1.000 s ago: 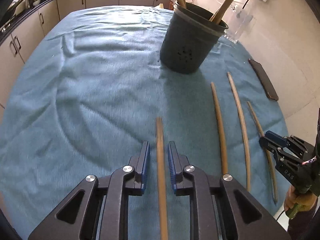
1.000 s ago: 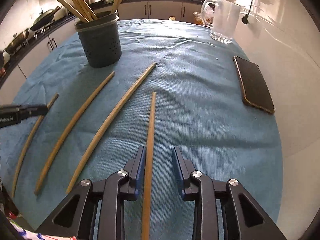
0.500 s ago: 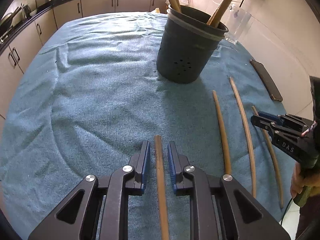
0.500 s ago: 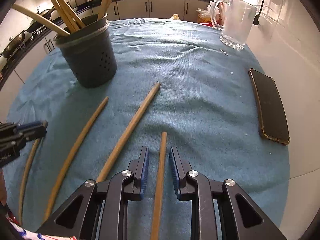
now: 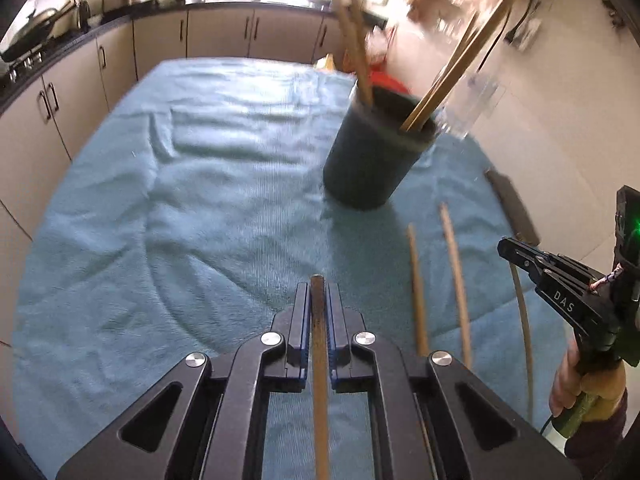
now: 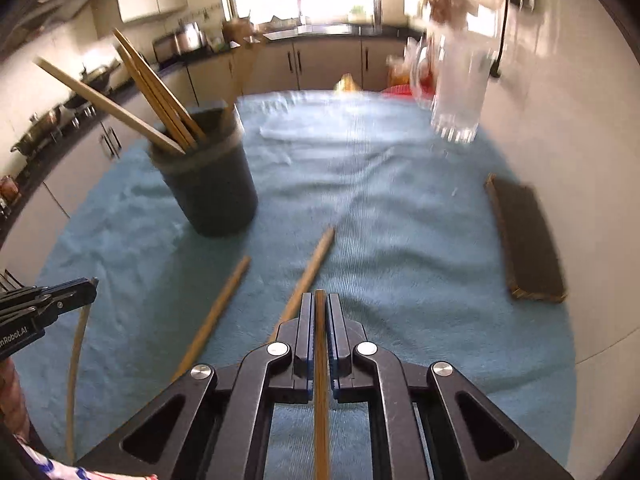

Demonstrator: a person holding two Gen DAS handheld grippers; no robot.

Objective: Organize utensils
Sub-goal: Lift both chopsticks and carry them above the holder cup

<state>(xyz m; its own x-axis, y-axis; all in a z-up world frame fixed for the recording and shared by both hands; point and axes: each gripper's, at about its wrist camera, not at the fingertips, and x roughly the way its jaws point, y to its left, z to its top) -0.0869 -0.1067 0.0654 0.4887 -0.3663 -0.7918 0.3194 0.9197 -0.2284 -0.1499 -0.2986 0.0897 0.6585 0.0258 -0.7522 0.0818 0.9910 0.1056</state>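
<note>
You hold 1 wooden stick clamped in the left hand-held gripper and 1 more stick clamped in the right hand-held gripper, both above the towel-covered worktop. Carry each to the dark holder standing far on the towel, tip it upright over the rim, clear the 5 or so sticks leaning inside, then release. 2 loose sticks lie near, between your hand-held grippers.

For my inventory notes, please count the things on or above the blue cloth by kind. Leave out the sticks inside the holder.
Held sticks: 2 (left-hand stick in left tongs, right-hand stick in right tongs)
Lying sticks: 2 (near stick, far stick)
Dark holder: 1
Glass jug: 1
Phone: 1
Total: 7
</note>
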